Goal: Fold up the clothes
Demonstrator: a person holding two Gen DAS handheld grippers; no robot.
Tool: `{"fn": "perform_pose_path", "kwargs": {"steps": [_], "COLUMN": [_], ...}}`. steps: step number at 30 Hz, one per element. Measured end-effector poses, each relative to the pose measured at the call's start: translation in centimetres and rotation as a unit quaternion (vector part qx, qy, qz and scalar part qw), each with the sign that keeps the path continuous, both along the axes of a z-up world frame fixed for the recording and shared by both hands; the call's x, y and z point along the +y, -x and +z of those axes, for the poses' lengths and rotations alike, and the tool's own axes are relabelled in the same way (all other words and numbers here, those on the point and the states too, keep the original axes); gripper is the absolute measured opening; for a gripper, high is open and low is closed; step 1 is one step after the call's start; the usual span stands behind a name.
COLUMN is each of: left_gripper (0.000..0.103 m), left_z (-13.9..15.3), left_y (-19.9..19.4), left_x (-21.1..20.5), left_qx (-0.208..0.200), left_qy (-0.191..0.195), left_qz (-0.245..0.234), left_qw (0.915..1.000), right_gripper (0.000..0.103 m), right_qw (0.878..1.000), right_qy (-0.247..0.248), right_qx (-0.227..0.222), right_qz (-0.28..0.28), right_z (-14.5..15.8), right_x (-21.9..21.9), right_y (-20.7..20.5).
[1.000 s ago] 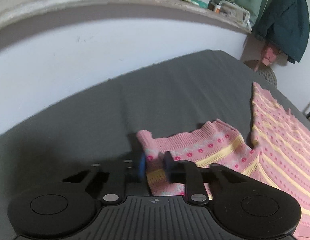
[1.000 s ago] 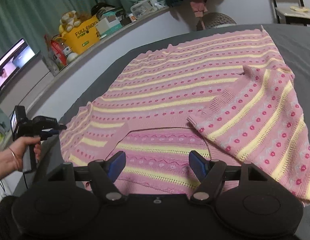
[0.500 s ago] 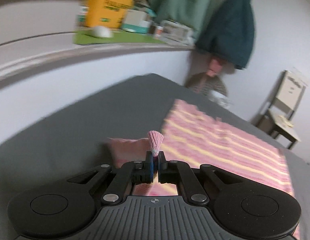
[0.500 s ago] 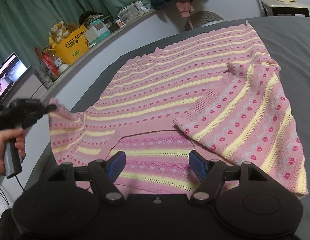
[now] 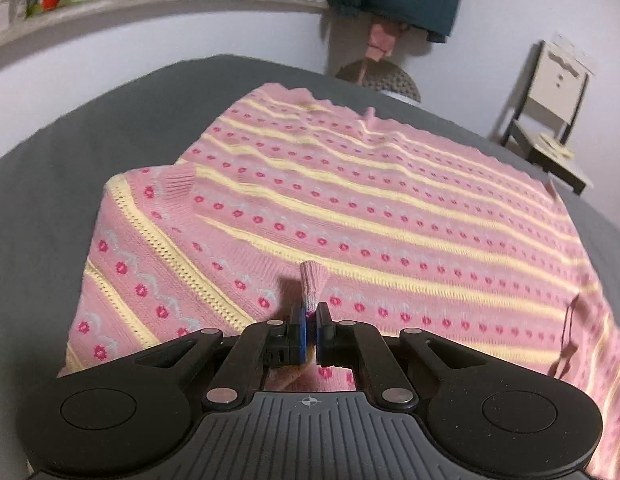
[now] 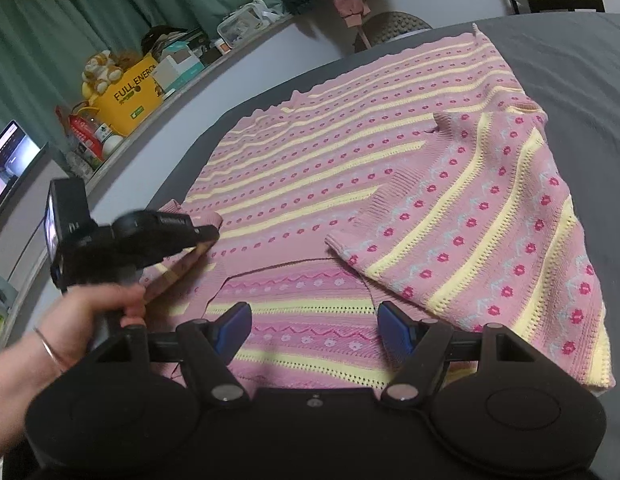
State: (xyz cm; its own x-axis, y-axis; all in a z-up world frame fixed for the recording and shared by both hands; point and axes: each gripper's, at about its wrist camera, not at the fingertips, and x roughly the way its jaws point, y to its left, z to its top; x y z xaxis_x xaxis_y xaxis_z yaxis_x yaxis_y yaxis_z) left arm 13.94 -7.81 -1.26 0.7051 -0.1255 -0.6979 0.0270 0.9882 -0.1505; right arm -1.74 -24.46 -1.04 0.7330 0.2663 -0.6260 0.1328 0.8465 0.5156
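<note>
A pink knit sweater with yellow stripes and red dots lies spread on the dark grey bed. My left gripper is shut on the ribbed cuff of the left sleeve and holds it over the sweater's body; the sleeve bends back beneath it. From the right wrist view, a hand carries that left gripper above the sweater's left side. The right sleeve lies folded across the front. My right gripper stands open over the collar band, nothing between its fingers.
A curved white wall with a cluttered ledge runs along the far side of the bed. A yellow box and a screen stand there. A chair and a round pouf are beyond the bed's far end.
My left gripper closed on the sleeve cuff at the bed's left side, lifted it and carried it rightwards over the sweater's body. The right gripper stayed where it was, open.
</note>
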Motion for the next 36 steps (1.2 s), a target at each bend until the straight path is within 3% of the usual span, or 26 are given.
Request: {"fn": "perform_pose_path", "kwargs": {"steps": [6, 8, 9, 10, 11, 12, 13, 17, 20, 23, 26, 29, 32, 34, 36], "left_gripper": [0.006, 0.018, 0.03, 0.051, 0.064, 0.088, 0.096, 0.096, 0.096, 0.096, 0.096, 0.096, 0.096, 0.096, 0.096], "left_z": [0.9, 1.6, 2.0, 2.7, 3.3, 4.1, 4.6, 5.3, 4.6, 3.7, 3.1, 2.8, 1.9, 1.8, 1.9], "left_y": [2.4, 3.6, 4.3, 5.4, 6.5, 7.7, 8.4, 10.3, 10.2, 9.8, 9.9, 9.9, 9.5, 9.6, 9.5], "left_x": [0.1, 1.0, 1.5, 2.0, 2.5, 2.8, 3.1, 4.8, 6.2, 6.7, 6.8, 7.8, 8.3, 8.4, 8.7], "left_qx": [-0.021, -0.024, -0.03, -0.04, -0.051, -0.066, -0.079, -0.097, -0.049, -0.006, -0.006, -0.009, 0.005, 0.007, 0.006], "left_qy": [-0.002, 0.006, 0.012, 0.012, 0.008, -0.01, -0.033, -0.117, -0.128, -0.153, -0.196, -0.199, -0.208, -0.215, -0.222], "left_qz": [-0.053, -0.057, -0.058, -0.06, -0.061, -0.058, -0.053, -0.035, -0.035, -0.056, -0.06, -0.063, -0.064, -0.066, -0.059], "left_qw": [0.9984, 0.9981, 0.9978, 0.9973, 0.9968, 0.996, 0.9949, 0.9878, 0.9899, 0.9866, 0.9788, 0.978, 0.9761, 0.9743, 0.9732], "right_gripper": [0.069, 0.069, 0.069, 0.069, 0.068, 0.068, 0.066, 0.059, 0.054, 0.049, 0.043, 0.041, 0.029, 0.006, 0.005], "right_qw": [1.0, 1.0, 1.0, 1.0, 0.999, 0.998, 0.997, 0.996, 0.995, 0.996, 0.996, 0.995, 0.994, 0.994, 0.994], "right_qy": [-0.003, -0.006, -0.01, -0.02, -0.032, -0.047, -0.059, -0.047, -0.038, -0.057, -0.076, -0.086, -0.092, -0.097, -0.094], "right_qx": [-0.001, -0.009, -0.014, -0.018, -0.023, -0.028, -0.033, -0.05, -0.054, -0.021, 0.013, 0.035, 0.039, 0.039, 0.035], "right_qz": [0.002, 0.004, 0.005, 0.005, 0.006, 0.013, 0.02, 0.064, 0.077, 0.059, 0.047, 0.043, 0.039, 0.037, 0.033], "right_z": [-0.3, -0.1, 0.0, 0.2, 0.3, 0.4, 0.5, 1.0, 1.1, 0.0, -1.3, -2.5, -3.5, -4.0, -4.1], "right_x": [0.0, 0.1, 0.2, 0.2, 0.1, 0.2, 0.3, 2.6, 4.4, 5.5, 6.5, 7.5, 8.1, 8.2, 8.2], "right_y": [-0.1, -0.2, -0.3, -0.5, -0.7, -1.1, -1.5, -4.7, -8.6, -13.0, -16.4, -17.9, -18.6, -18.9, -19.0]}}
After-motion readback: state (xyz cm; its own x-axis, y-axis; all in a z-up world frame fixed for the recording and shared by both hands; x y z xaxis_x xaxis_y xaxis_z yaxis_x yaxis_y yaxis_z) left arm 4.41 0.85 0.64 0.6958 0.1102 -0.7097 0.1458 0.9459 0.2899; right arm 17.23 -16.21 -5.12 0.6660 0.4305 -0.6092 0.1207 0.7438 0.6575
